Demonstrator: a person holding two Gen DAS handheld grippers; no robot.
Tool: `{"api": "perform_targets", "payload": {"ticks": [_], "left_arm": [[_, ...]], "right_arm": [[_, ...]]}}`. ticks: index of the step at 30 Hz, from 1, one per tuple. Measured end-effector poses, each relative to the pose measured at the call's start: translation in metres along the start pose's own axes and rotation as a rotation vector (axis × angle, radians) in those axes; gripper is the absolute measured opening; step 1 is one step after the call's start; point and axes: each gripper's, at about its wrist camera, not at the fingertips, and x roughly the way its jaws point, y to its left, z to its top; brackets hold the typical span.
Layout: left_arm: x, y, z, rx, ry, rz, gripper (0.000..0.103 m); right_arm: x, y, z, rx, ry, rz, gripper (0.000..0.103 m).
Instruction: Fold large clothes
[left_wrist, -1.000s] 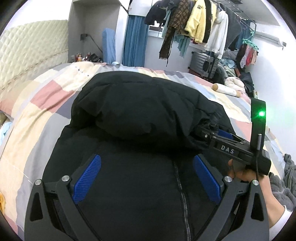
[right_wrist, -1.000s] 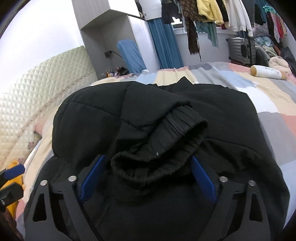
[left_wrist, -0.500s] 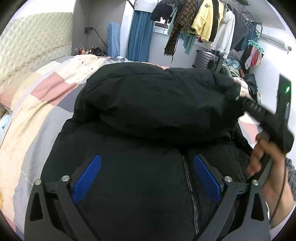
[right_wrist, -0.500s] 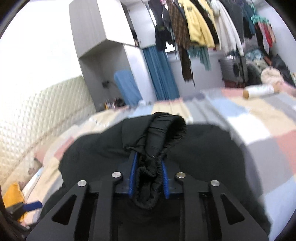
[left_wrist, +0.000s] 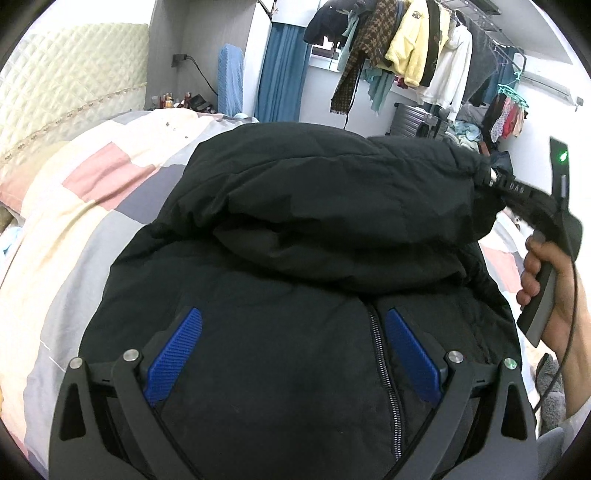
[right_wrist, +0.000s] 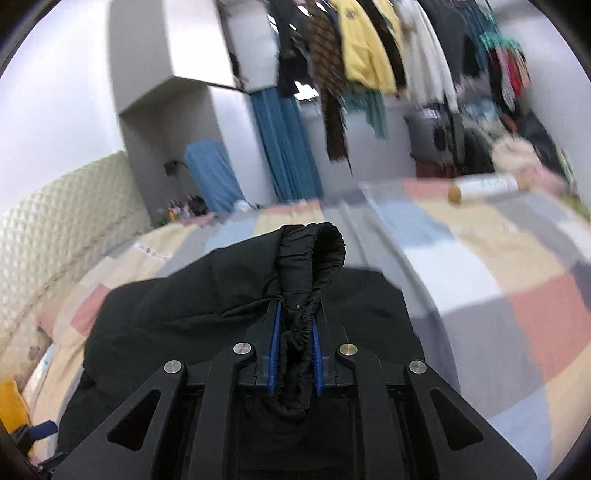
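Two grippers worked a black padded jacket (left_wrist: 295, 229) lying on the bed (left_wrist: 92, 206): our right gripper (right_wrist: 295, 354) was closing on the gathered sleeve cuff (right_wrist: 310, 254), our left gripper (left_wrist: 291, 354) hung wide over the front; we judged the jacket soft, bulky, slippery, best held at cuffs.

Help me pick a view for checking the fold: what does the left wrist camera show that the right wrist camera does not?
Only the left wrist view shows the jacket's zipper, the left gripper with jaws open over the jacket front, and the person's hand holding the right gripper's handle.

Only the right wrist view shows the grip itself: the right gripper, its jaws closing on the gathered elastic cuff, plus a white roll on the bed.

Both show the black jacket, the patchwork bedspread, the quilted headboard, the blue curtain and the hanging clothes.
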Motion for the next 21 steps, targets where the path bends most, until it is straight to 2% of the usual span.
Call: {"api": "perform_targets", "payload": {"ticks": [5,10,14,21], "left_arm": [[0.006,0.007,0.001,0.001,-0.001,0.007,0.100],[0.017,0.020,0.006,-0.015,-0.002,0.029,0.100],[0.023,0.032,0.009,-0.044,0.000,0.050,0.100],[0.012,0.033,0.006,-0.055,-0.005,0.025,0.100]], "right_arm": [[0.031,-0.016,-0.028,-0.010,0.105,-0.042,0.011],[0.053,-0.016,-0.041,-0.044,0.159,-0.063,0.011],[0.062,-0.016,-0.052,-0.072,0.187,-0.072,0.011],[0.058,-0.019,-0.056,-0.058,0.200,-0.050,0.013]]}}
